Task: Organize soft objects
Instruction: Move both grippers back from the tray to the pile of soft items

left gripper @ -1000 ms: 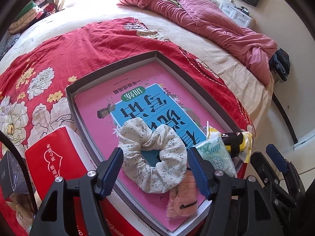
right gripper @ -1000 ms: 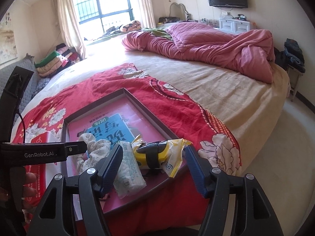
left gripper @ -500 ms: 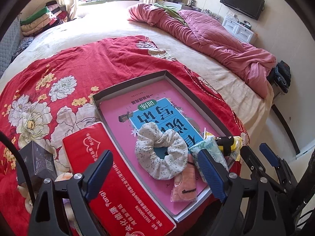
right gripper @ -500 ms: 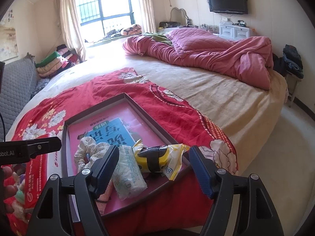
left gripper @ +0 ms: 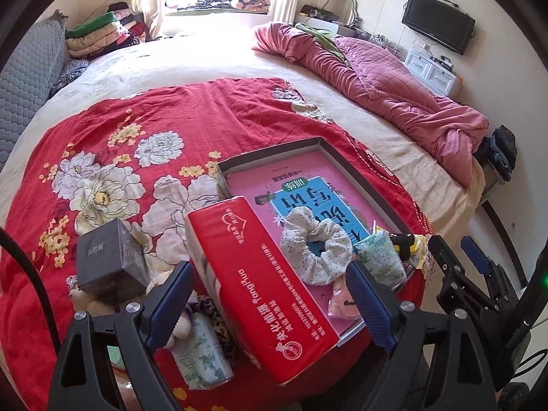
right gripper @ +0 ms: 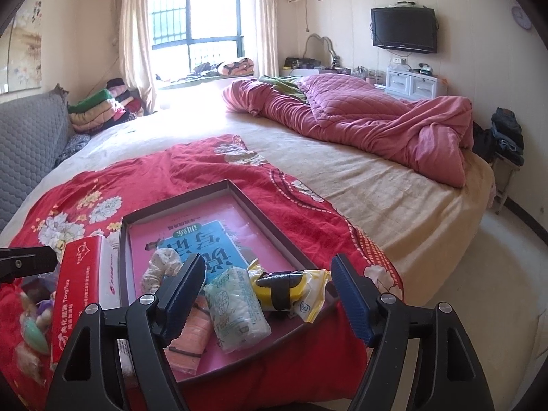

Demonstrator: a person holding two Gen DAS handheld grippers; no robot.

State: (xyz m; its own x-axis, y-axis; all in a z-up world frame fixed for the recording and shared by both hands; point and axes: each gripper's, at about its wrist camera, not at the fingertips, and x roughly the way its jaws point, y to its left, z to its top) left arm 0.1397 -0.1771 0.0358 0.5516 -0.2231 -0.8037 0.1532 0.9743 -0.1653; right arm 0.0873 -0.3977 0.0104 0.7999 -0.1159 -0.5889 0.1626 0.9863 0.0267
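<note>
Both claws, left (left gripper: 269, 303) and right (right gripper: 265, 294), gape with nothing gripped. The floral scrunchie (left gripper: 315, 243) lies in the shallow box (left gripper: 359, 178) on the bed's near edge. The long red box (left gripper: 260, 284) left of it reads "YangHua".

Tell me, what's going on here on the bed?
A person is sorting soft things into a tray on the red bedspread, with a two-finger gripper in each hand. Both the left gripper and the right gripper have just been opening and hold nothing. A scrunchie, a tissue pack, a yellow packet and a pink pouch lie in the tray. More soft bits wait beside the red box.
</note>
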